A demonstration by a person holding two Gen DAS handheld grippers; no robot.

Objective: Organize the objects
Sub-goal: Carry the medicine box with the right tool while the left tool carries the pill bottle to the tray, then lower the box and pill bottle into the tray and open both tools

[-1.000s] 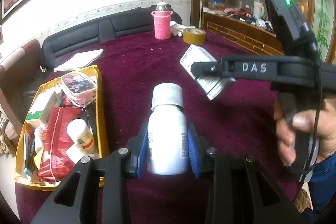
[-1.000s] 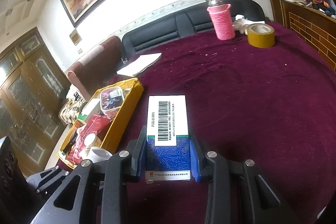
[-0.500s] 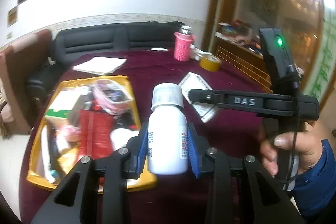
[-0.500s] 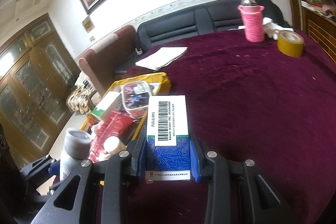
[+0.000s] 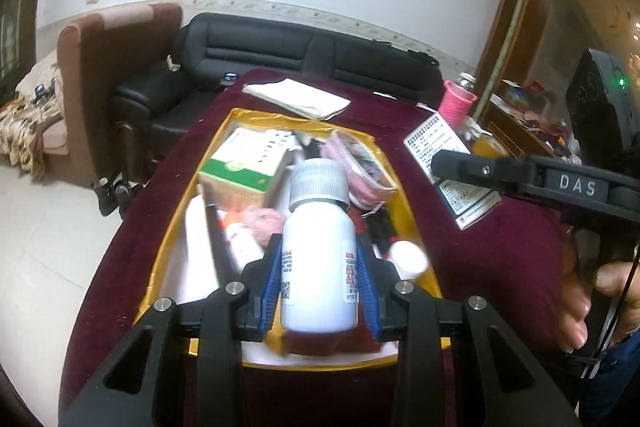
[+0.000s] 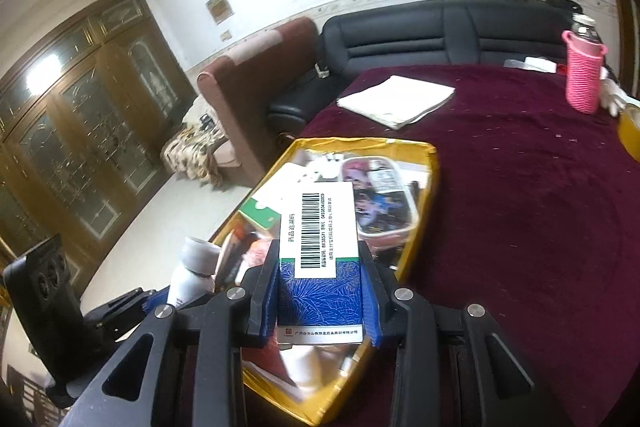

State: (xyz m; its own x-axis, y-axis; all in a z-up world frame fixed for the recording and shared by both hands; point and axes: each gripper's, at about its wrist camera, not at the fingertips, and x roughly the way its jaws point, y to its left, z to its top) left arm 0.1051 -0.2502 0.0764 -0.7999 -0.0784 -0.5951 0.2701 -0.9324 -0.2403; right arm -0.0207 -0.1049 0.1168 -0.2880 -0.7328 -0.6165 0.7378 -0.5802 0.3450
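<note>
My left gripper is shut on a white pill bottle with a grey-white cap, held above the near half of the yellow tray. My right gripper is shut on a blue-and-white medicine box with a barcode label, held over the tray's near part. The right gripper with the box shows at the right of the left wrist view. The bottle shows low left in the right wrist view. The tray holds a green-and-white box, a clear pouch and other small items.
The tray lies on a dark red tablecloth. A folded white cloth, a pink knitted bottle sleeve and a roll of tape sit further back. A black sofa and a brown armchair stand beyond the table edge.
Both grippers swung left from over bare tablecloth to above the yellow tray, still holding the bottle and the box. The tray now sits directly beneath them.
</note>
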